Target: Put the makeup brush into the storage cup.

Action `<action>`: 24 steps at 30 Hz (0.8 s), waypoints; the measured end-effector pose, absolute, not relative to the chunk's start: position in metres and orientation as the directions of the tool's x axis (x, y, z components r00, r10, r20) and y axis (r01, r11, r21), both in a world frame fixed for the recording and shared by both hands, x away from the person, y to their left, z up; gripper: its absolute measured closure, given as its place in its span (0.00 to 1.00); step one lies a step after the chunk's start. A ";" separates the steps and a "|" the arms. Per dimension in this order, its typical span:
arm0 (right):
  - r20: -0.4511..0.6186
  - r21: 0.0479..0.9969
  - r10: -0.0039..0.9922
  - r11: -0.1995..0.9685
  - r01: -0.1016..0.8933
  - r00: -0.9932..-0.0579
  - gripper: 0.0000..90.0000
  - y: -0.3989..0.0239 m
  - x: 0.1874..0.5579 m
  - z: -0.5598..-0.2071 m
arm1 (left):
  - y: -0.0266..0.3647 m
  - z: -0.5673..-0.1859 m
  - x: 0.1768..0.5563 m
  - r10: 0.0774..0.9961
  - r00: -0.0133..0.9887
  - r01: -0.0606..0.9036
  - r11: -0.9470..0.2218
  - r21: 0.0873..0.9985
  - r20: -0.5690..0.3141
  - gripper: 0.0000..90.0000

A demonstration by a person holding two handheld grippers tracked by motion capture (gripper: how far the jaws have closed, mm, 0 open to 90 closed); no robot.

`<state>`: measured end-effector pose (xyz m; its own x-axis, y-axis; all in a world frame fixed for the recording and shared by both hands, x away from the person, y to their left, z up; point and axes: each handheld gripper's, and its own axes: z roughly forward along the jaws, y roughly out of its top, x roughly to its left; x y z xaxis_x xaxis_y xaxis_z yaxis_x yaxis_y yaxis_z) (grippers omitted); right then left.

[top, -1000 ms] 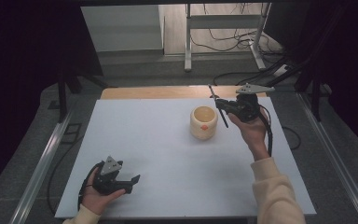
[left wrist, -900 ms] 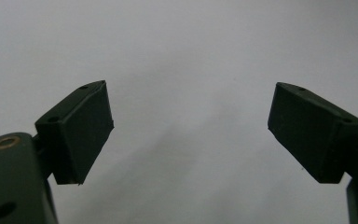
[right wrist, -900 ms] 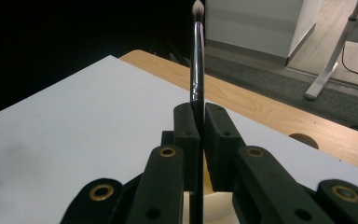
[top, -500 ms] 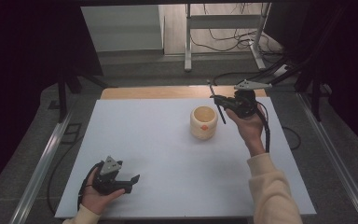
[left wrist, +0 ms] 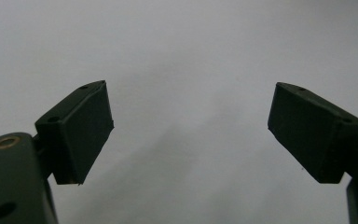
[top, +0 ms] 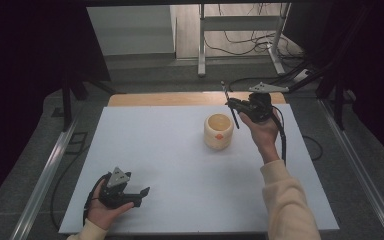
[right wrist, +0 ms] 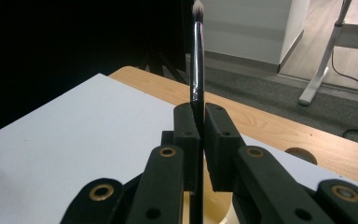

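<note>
My right gripper (top: 233, 103) is raised over the far right of the white board, shut on a thin black brush (top: 229, 106). In the right gripper view the brush (right wrist: 196, 65) stands upright between the pads, bristle tip up. A cream cup (top: 217, 131) with an orange mark stands just below and left of that gripper; its rim (right wrist: 214, 205) shows under the jaws. My left gripper (top: 141, 193) rests in a hand at the near left of the board. Its pads (left wrist: 81, 133) stand wide apart with nothing but white board between them.
The white board (top: 170, 150) lies on a wooden table whose far edge (top: 180, 98) shows behind it. Metal rails (top: 50, 170) run along both sides. A desk frame and cables (top: 240, 35) stand on the floor beyond.
The right hand with the brush has shifted slightly up and away from the cup. The left hand has stayed put.
</note>
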<state>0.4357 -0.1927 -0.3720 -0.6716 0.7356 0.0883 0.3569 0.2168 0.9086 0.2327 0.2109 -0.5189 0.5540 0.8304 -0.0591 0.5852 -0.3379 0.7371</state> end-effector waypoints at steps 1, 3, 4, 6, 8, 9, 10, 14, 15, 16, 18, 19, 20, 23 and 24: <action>0.089 0.910 0.738 0.214 0.356 -0.669 0.93 -0.193 0.436 -0.372 | 0.211 -0.519 0.233 0.830 0.554 0.585 -0.338 0.737 -0.059 0.16; 0.095 0.911 0.739 0.205 0.358 -0.667 0.93 -0.193 0.438 -0.371 | 0.211 -0.519 0.233 0.831 0.553 0.585 -0.337 0.738 -0.059 0.16; 0.097 0.911 0.740 0.203 0.359 -0.665 0.93 -0.193 0.438 -0.371 | 0.211 -0.519 0.233 0.831 0.553 0.585 -0.336 0.738 -0.060 0.16; 0.098 0.912 0.744 0.198 0.358 -0.661 0.93 -0.193 0.440 -0.371 | 0.211 -0.519 0.233 0.831 0.553 0.584 -0.336 0.739 -0.060 0.16; 0.098 0.912 0.745 0.198 0.359 -0.660 0.93 -0.192 0.442 -0.372 | 0.211 -0.519 0.233 0.830 0.554 0.584 -0.337 0.739 -0.059 0.16; 0.099 0.912 0.745 0.198 0.360 -0.660 0.93 -0.192 0.443 -0.372 | 0.211 -0.519 0.233 0.830 0.555 0.583 -0.338 0.739 -0.059 0.16; 0.099 0.911 0.745 0.198 0.361 -0.659 0.93 -0.191 0.444 -0.372 | 0.211 -0.518 0.233 0.829 0.556 0.583 -0.338 0.739 -0.058 0.16; 0.108 0.913 0.749 0.185 0.363 -0.654 0.93 -0.189 0.447 -0.373 | 0.211 -0.518 0.232 0.830 0.555 0.582 -0.337 0.740 -0.058 0.16; 0.105 0.914 0.749 0.185 0.360 -0.654 0.93 -0.189 0.448 -0.373 | 0.211 -0.518 0.232 0.830 0.555 0.582 -0.337 0.740 -0.058 0.16; 0.100 0.915 0.747 0.191 0.356 -0.657 0.93 -0.188 0.449 -0.373 | 0.211 -0.518 0.232 0.830 0.555 0.582 -0.337 0.740 -0.059 0.16; 0.093 0.918 0.741 0.194 0.346 -0.665 0.93 -0.186 0.450 -0.374 | 0.212 -0.518 0.232 0.830 0.555 0.582 -0.335 0.741 -0.060 0.16; 0.091 0.917 0.741 0.197 0.346 -0.665 0.93 -0.185 0.451 -0.374 | 0.212 -0.518 0.232 0.830 0.555 0.582 -0.335 0.741 -0.061 0.16; 0.094 0.918 0.741 0.194 0.347 -0.664 0.93 -0.185 0.452 -0.374 | 0.211 -0.518 0.232 0.829 0.556 0.582 -0.337 0.740 -0.060 0.16; 0.101 0.919 0.740 0.187 0.348 -0.665 0.93 -0.182 0.455 -0.375 | 0.211 -0.518 0.232 0.828 0.558 0.581 -0.338 0.741 -0.060 0.16; 0.102 0.919 0.739 0.186 0.347 -0.666 0.93 -0.182 0.455 -0.375 | 0.211 -0.518 0.232 0.828 0.558 0.581 -0.338 0.741 -0.060 0.16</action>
